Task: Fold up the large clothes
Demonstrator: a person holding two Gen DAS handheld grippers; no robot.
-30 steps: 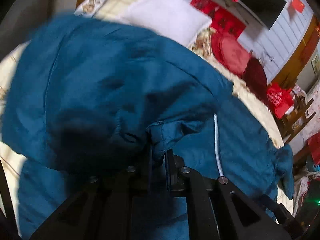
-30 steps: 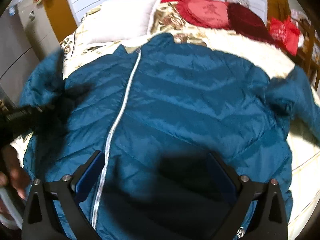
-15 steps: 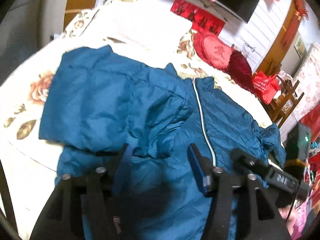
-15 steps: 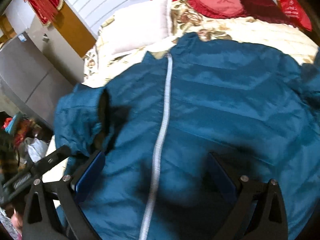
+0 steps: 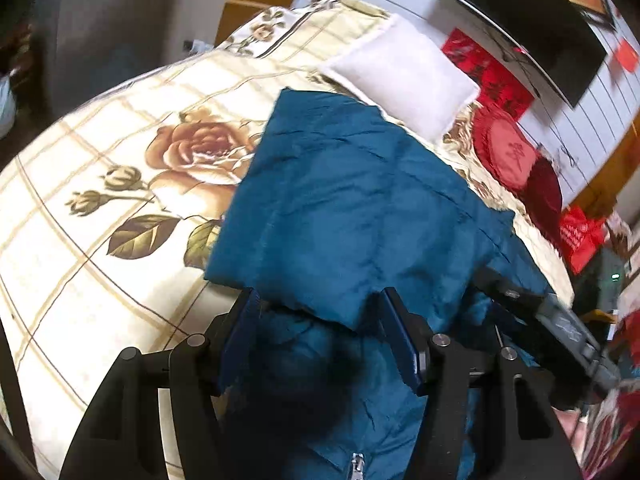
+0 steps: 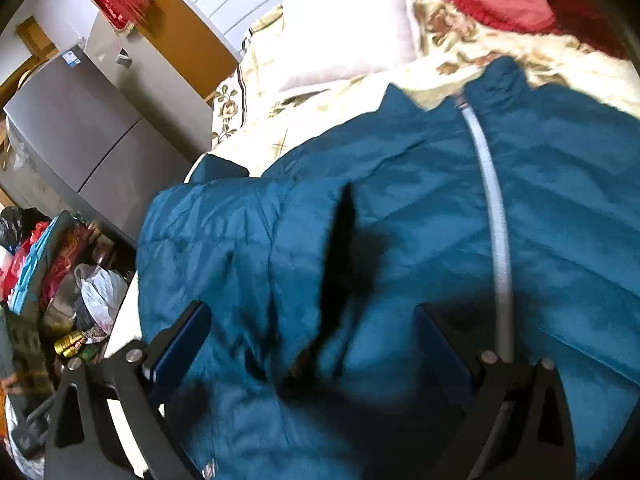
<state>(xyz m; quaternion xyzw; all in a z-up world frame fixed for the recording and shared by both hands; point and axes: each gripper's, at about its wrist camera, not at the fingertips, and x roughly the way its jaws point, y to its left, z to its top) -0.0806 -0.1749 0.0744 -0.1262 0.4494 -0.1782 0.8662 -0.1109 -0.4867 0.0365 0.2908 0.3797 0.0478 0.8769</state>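
A large teal puffer jacket (image 5: 400, 208) lies front up on the bed, its white zipper (image 6: 496, 220) running down the middle. One sleeve (image 5: 340, 200) is folded inward across the chest, and its cuff end reaches down between the fingers of my left gripper (image 5: 320, 344). That gripper is open and its pads do not press the cloth. My right gripper (image 6: 312, 348) hovers over the same folded sleeve (image 6: 248, 248), whose dark cuff opening sits between the jaws. Those jaws are closing but stand wide, clear of the fabric.
The bed (image 5: 100, 240) has a cream rose-print cover. A white pillow (image 5: 404, 80) and red cushions (image 5: 508, 152) lie at its head. A grey fridge (image 6: 80, 140) and floor clutter with bags (image 6: 60, 280) stand beside the bed's edge.
My left gripper let go of the sleeve, opened and drew back; the sleeve now lies folded on the jacket. My right gripper swung left toward that sleeve and its jaws narrowed.
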